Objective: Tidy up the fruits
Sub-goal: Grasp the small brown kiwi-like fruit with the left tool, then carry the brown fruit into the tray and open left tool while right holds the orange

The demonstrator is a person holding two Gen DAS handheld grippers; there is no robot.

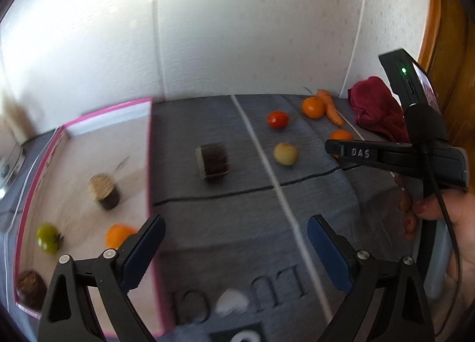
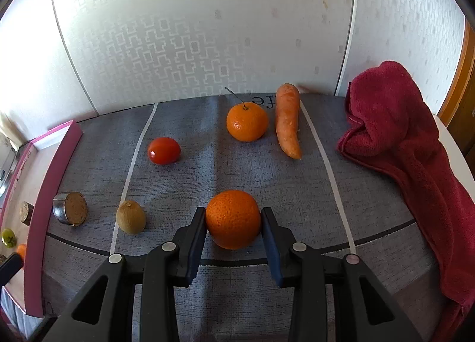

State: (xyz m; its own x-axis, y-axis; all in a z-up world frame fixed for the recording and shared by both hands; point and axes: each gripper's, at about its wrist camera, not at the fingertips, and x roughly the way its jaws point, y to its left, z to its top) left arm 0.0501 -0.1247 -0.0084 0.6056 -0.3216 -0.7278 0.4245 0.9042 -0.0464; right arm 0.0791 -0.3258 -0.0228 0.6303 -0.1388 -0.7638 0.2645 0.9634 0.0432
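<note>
Bright daylight, left view motion-blurred.

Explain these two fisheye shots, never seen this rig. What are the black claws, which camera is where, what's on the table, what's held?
No robot: a person holds a two-finger gripper in each hand, each with a camera looking along its fingers. In the right wrist view, the right gripper has closed on a mandarin on the grey tablecloth. Beyond lie a second mandarin, carrot, tomato, kiwi and red towel. The left wrist view shows the left gripper open and empty beside a pink-edged tray already holding some fruit.
</note>
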